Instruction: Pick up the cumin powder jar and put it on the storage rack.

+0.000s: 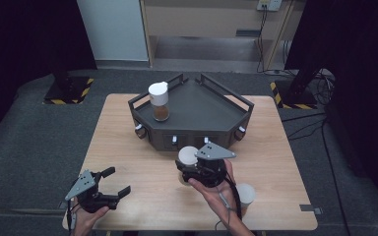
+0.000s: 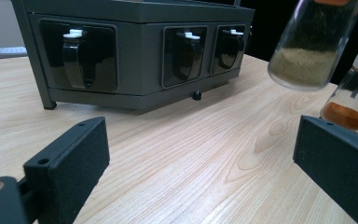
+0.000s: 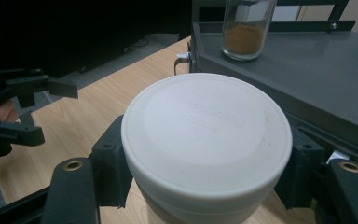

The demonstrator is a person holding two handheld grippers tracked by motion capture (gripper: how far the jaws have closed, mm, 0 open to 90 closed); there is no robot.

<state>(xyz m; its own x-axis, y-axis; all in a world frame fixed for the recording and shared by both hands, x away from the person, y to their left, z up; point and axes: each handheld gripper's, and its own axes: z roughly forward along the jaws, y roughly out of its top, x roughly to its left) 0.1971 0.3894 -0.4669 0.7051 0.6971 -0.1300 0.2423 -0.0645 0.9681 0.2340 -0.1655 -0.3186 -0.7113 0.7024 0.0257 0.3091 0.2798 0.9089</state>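
One white-lidded spice jar (image 3: pixel 206 140) is hanging upright in the right gripper (image 1: pixel 200 169), its jaws clamping the jar below the lid, just in front of the dark rack (image 1: pixel 197 114) on the counter (image 1: pixel 128 162). Off to the side, the left gripper (image 1: pixel 109 183) is resting wide open and holding nothing.

White-capped glass spice jar (image 3: pixel 206 140) of tan powder, upright, lifted above the table.
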